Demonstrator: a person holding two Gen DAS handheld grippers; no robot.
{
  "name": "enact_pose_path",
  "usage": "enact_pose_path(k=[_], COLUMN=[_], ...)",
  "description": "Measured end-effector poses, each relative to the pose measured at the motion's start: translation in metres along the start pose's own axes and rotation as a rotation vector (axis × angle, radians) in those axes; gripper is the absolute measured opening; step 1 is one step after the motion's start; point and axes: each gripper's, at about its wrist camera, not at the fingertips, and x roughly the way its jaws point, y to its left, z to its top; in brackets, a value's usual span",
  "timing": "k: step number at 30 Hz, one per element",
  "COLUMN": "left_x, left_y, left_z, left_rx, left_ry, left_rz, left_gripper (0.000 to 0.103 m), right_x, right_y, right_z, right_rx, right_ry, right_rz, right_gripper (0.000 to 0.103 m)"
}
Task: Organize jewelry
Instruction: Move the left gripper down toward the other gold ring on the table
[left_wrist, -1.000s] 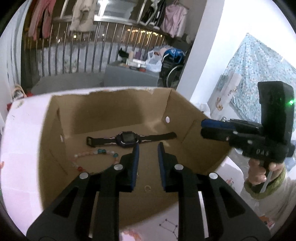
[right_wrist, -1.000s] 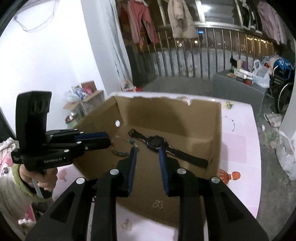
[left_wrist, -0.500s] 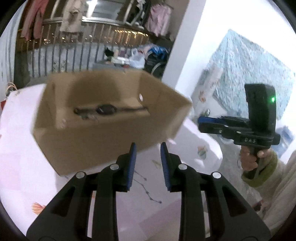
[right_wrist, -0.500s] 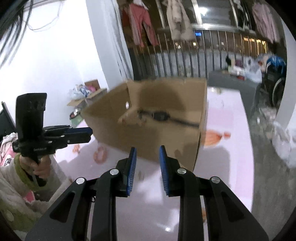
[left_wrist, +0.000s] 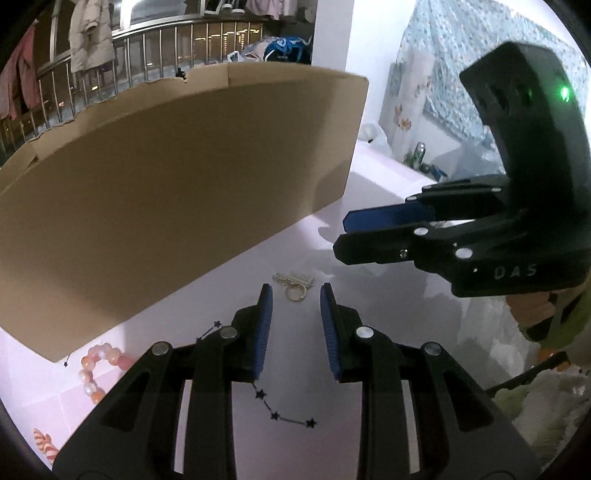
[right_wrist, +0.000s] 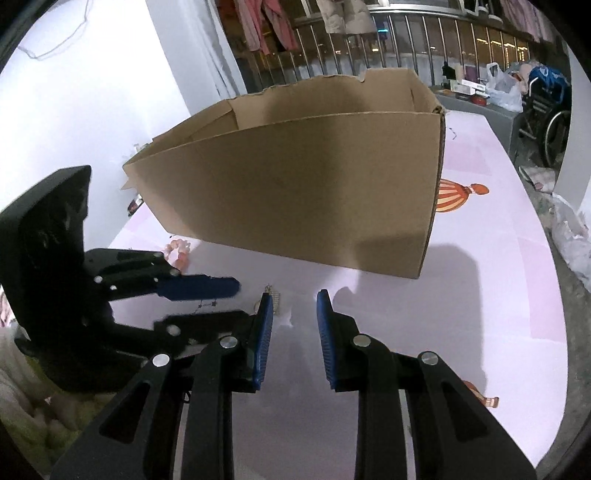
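Note:
A brown cardboard box (left_wrist: 177, 192) stands on the pink table; it also shows in the right wrist view (right_wrist: 303, 192). A gold ring with a small comb-like charm (left_wrist: 294, 286) lies on the table just ahead of my open, empty left gripper (left_wrist: 296, 295). A pink bead bracelet (left_wrist: 99, 365) lies at the box's near left corner, and a thin black star chain (left_wrist: 273, 406) runs under the left gripper. My right gripper (right_wrist: 294, 301) is open and empty, low over the table beside the left one (right_wrist: 199, 288). The box's contents are hidden.
The pink table (right_wrist: 480, 295) carries printed cartoon figures (right_wrist: 458, 194). A metal railing with hanging clothes (right_wrist: 332, 22) stands behind, and a wheelchair (right_wrist: 546, 110) at the far right. A patterned cloth (left_wrist: 443, 74) hangs on the wall.
Both grippers have pulled back out of the box and dropped low to the table in front of it. The box's inside with the watch is no longer in sight.

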Motion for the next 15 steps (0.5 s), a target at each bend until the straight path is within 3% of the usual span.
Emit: enact_pose_path(k=[5,10,15], left_x=[0.0025,0.0067,0.0059], left_y=[0.0039,0.0023,0.0024], left_z=[0.0031,0.007,0.0056], left_rx=[0.005,0.021,0.03], left_ry=[0.009,0.012,0.018], left_rz=[0.009,0.03,0.034], left_gripper=[0.024,0.011,0.01], right_x=[0.0031,0.0048,0.0023], right_y=[-0.0021,-0.0047,-0.0018], right_z=[-0.0034,-0.0047,-0.0069], right_rx=[0.014,0.028,0.027], right_ry=[0.0,-0.002,-0.009], right_rz=[0.006,0.005,0.002], right_gripper=[0.025,0.025,0.025])
